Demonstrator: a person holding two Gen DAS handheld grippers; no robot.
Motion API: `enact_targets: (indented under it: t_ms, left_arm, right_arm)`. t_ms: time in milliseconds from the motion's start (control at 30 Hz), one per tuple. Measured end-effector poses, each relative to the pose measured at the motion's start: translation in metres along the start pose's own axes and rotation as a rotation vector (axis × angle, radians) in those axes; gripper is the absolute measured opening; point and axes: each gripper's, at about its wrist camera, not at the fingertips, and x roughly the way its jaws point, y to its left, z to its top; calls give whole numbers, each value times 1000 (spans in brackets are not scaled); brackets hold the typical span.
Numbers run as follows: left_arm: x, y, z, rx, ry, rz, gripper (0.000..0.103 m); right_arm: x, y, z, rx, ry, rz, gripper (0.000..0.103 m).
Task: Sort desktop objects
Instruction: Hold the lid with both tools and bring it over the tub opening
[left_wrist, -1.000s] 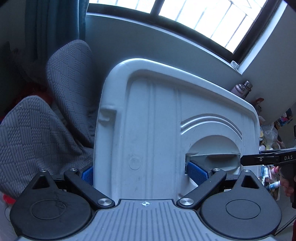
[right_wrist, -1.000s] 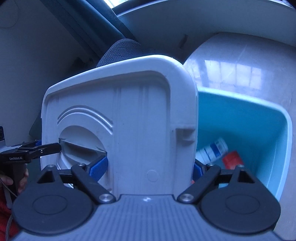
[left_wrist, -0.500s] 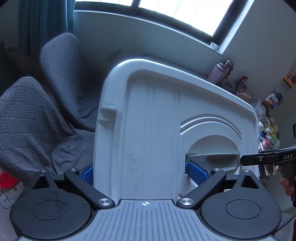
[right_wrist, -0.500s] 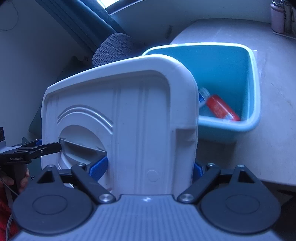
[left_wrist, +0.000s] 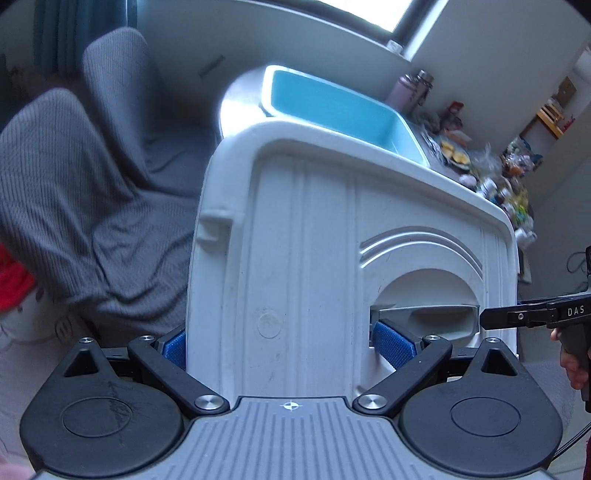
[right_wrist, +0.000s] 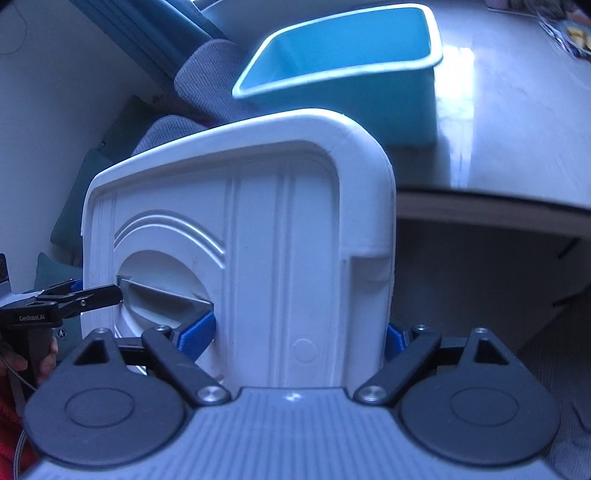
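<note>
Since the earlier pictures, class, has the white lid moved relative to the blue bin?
Yes. The white lid, held by both grippers, has drawn back and down from the blue bin, which now stands beyond it on the table.

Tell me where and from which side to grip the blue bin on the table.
Grip the blue bin by its rolled top rim, coming from above with one finger inside and one outside the wall. It stands upright and open on the table; its tall, smooth sides look too broad to span, and the rim gives a lip to pinch.
</note>
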Motion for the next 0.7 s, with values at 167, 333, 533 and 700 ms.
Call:
enact_targets:
  t_ms: [167, 333, 533, 700]
  left_arm:
    - [-17, -7, -49, -6, 13, -6, 98]
    - [-29, -15, -76, 8, 16, -4, 98]
    - [-32, -17, -84, 18, 24, -19, 98]
    - [-34, -19, -85, 25, 25, -27, 98]
  right_arm:
    - [-8, 9, -29, 9, 11, -8, 90]
    - [-9, 8, -30, 27, 13, -5, 90]
    - [-11, 8, -33, 39, 3, -24, 90]
    - [-8, 12, -30, 42, -1, -30, 90]
